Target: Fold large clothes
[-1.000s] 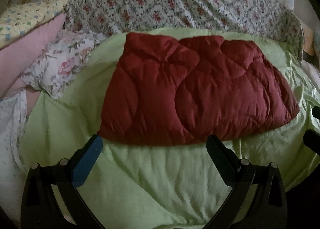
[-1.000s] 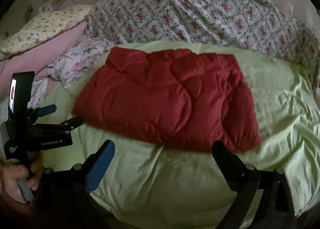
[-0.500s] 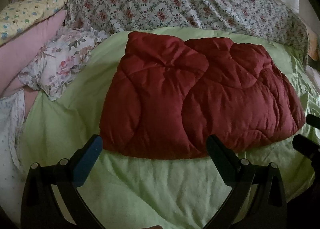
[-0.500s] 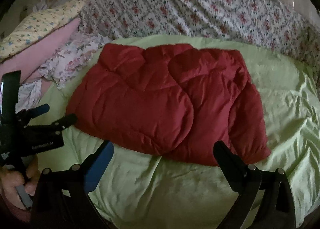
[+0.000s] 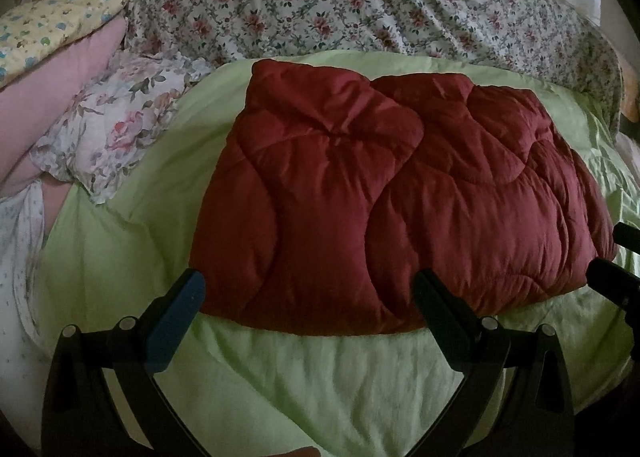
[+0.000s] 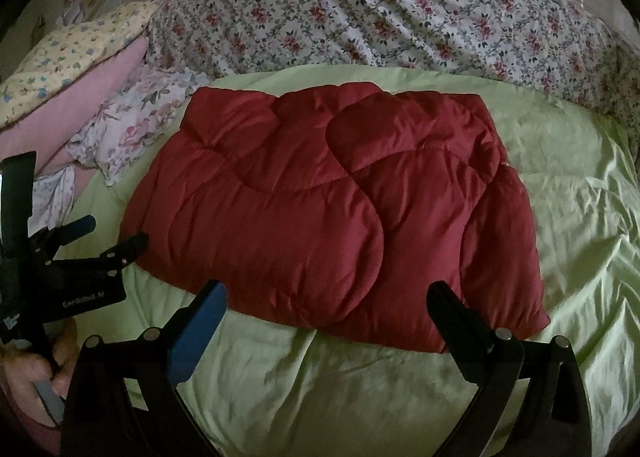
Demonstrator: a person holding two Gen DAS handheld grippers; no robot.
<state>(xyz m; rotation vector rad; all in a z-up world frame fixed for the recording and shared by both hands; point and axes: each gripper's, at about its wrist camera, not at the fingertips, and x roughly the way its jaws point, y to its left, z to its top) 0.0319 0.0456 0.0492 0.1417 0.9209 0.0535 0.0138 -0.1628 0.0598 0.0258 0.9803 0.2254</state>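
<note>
On the far left lie the pillows (image 5: 60, 69), a yellow print one over a pink one, with a floral cloth (image 5: 116, 129) spilling off them onto the bed (image 5: 320, 385). In our right-wrist view our left hand (image 6: 28, 373) shows low at the left edge, holding the left gripper (image 6: 116, 235) just beside the near left corner of the jacket (image 6: 320, 217); its fingers are spread and grip nothing.

The jacket, red and quilted, lies in the middle of the green sheet. We judge it already folded in: one padded panel overlaps the other down the middle, and the outline is a compact rectangle, with no loose sleeve showing. The far edge is lumpy and the right side bulges a little.

Our right gripper (image 6: 328, 305) hangs over the near edge, its fingers wide apart and empty, not touching the cloth.

Behind and to the right runs a flowered quilt (image 6: 400, 13).

What seems left is one more fold, end over end, to halve the bundle, then a smoothing pass. Both grippers look placed for that, near the front corners.
</note>
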